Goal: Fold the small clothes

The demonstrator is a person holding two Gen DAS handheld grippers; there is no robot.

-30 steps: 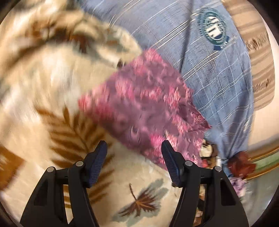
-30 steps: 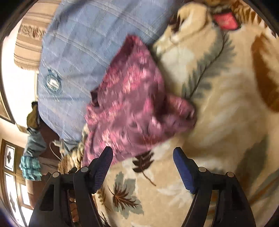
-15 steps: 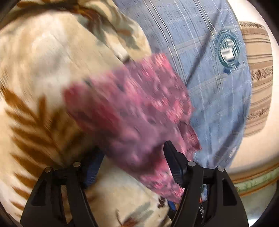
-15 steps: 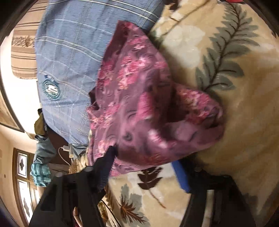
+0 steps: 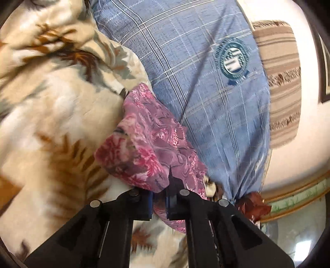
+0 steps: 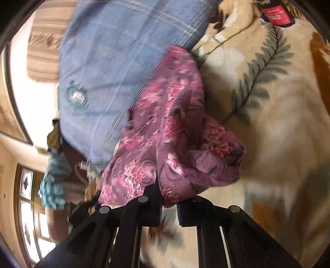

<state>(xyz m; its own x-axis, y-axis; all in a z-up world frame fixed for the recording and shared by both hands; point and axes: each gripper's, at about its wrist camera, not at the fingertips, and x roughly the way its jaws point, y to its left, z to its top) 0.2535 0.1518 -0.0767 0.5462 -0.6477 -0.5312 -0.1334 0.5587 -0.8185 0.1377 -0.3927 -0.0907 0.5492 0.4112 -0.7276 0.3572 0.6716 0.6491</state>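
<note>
A small purple-pink floral garment (image 5: pixel 148 148) lies bunched on a cream leaf-patterned blanket (image 5: pixel 51 115), against a blue plaid pillow (image 5: pixel 196 82). My left gripper (image 5: pixel 158 198) is shut on the garment's near edge, with cloth pinched between the blue pads. In the right wrist view the same garment (image 6: pixel 175 134) is folded over itself, and my right gripper (image 6: pixel 169 204) is shut on its near edge. The fingertips of both grippers are hidden by cloth.
The blue pillow (image 6: pixel 115 68) bears a round crest (image 5: pixel 232 59) and lies along the blanket's edge (image 6: pixel 268 103). A striped tan cushion (image 5: pixel 282 88) sits behind it. A red label (image 6: pixel 276 14) is sewn on the blanket. A window (image 6: pixel 26 216) and hanging clothes (image 6: pixel 53 181) are at the right wrist view's left.
Both grippers were open in front of the garment, moved onto its near edge and closed on it. The garment has bunched up and lifted slightly.
</note>
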